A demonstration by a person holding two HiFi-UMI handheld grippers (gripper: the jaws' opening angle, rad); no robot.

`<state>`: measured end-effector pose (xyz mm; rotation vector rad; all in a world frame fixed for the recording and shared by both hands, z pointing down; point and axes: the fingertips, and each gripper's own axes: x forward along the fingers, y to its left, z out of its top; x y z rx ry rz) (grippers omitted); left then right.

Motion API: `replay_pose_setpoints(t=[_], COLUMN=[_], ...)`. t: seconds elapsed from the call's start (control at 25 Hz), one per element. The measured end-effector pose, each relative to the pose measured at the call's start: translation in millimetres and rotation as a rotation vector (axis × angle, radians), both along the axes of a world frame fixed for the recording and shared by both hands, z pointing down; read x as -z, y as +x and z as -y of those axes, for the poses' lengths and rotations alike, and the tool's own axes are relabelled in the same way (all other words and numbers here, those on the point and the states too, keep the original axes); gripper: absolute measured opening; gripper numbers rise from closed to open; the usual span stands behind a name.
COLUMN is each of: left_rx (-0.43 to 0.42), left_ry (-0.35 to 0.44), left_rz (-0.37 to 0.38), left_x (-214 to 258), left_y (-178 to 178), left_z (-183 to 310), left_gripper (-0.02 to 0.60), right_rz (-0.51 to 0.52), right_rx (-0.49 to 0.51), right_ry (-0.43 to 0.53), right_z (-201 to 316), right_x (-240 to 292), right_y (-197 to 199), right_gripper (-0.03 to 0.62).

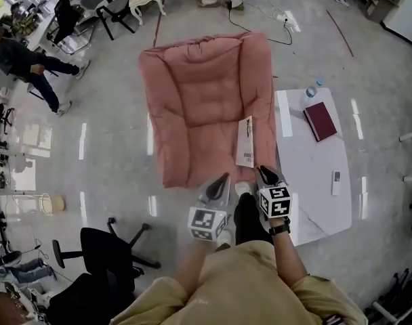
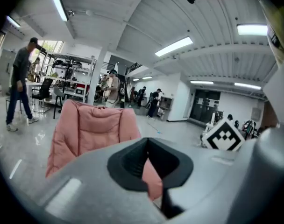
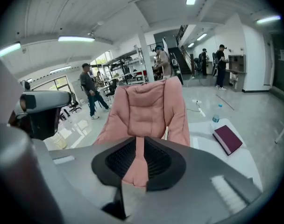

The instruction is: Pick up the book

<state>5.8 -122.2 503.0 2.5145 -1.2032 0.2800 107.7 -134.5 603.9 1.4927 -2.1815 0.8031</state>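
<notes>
A maroon book [image 1: 320, 120] [image 3: 227, 139] lies flat on the white table [image 1: 313, 176], to the right of a pink padded chair [image 1: 199, 97]. A thin white booklet [image 1: 245, 141] [image 3: 166, 133] leans along that chair's right arm. Both grippers hover low at the chair's front edge, held by the person. My left gripper [image 1: 224, 179] [image 2: 147, 141] has its tips together and holds nothing. My right gripper [image 1: 265, 173] [image 3: 139, 141] shows a narrow gap with only the pink chair seen through it. It is well short of the maroon book and just below the booklet.
A water bottle [image 1: 311, 92] stands at the table's far end and a small white remote [image 1: 336, 181] lies near its right edge. A black office chair [image 1: 101, 256] stands at the lower left. A person [image 1: 23, 59] walks at the far left. Cables [image 1: 260, 29] trail behind the pink chair.
</notes>
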Motion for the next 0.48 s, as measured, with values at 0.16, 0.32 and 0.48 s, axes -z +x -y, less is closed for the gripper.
replay_pose_setpoints(t=[0.16,0.32,0.48], left_rx=[-0.003,-0.013,-0.003], left_ry=[-0.137,-0.220,-0.264], left_rz=[-0.009,0.009,0.026], left_x=[-40.5,-85.2,-115.8], left_y=[17.8,28.2,33.5], left_z=[36.9,70.4,95.9], left_gripper=[0.000,0.000,0.000], right_rz=[0.012,-0.006,0.000], right_rx=[-0.019,-0.031,-0.024], right_ry=[-0.127,-0.230,-0.276], right_z=[39.0,73.2,105.0], right_x=[-53.2,-115.2,-166.0], right_y=[12.5,23.1,23.8], right_gripper=[0.124,0.176,0.227])
